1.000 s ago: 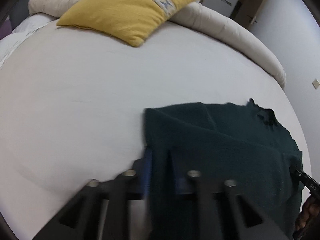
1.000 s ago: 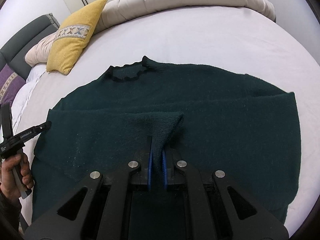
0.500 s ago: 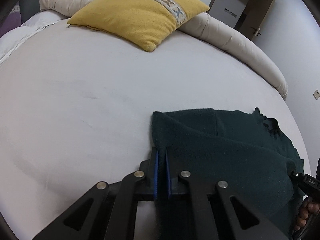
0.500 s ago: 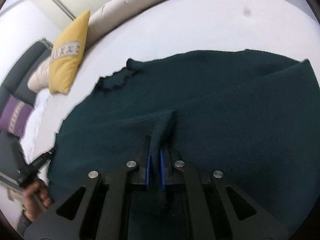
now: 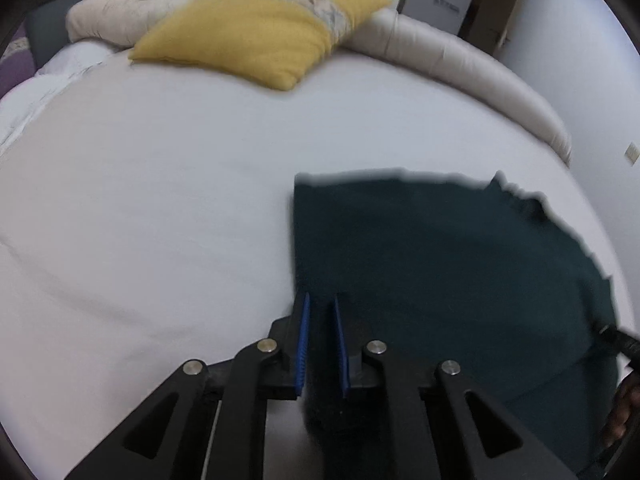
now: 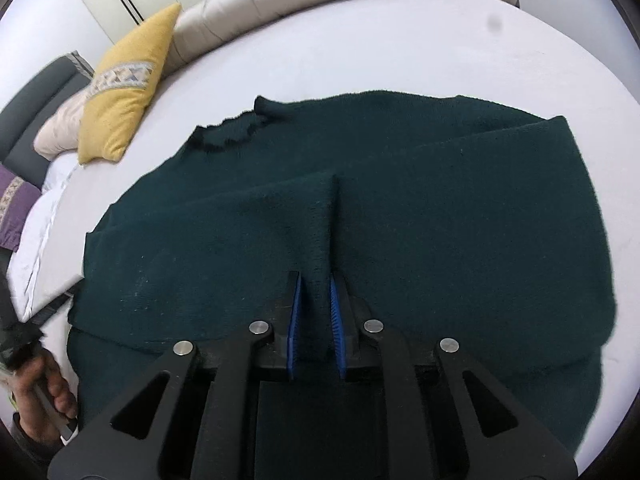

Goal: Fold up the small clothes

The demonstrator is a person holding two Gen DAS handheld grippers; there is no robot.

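Observation:
A dark green knitted sweater lies partly folded on a white bed, its frilly collar pointing toward the pillows. My right gripper is shut on a pinched fold of the sweater near its lower middle. My left gripper is shut on the sweater's left edge, with cloth between its blue pads. The left gripper's hand also shows at the left edge of the right wrist view.
A yellow cushion and a long beige bolster lie at the far side of the bed. A purple cushion and a grey headboard are at the left. Wardrobe doors stand behind.
Both grippers have kept hold of the sweater and drawn it back toward me. The jaws of both sit slightly wider around the cloth. The left view is blurred from motion.

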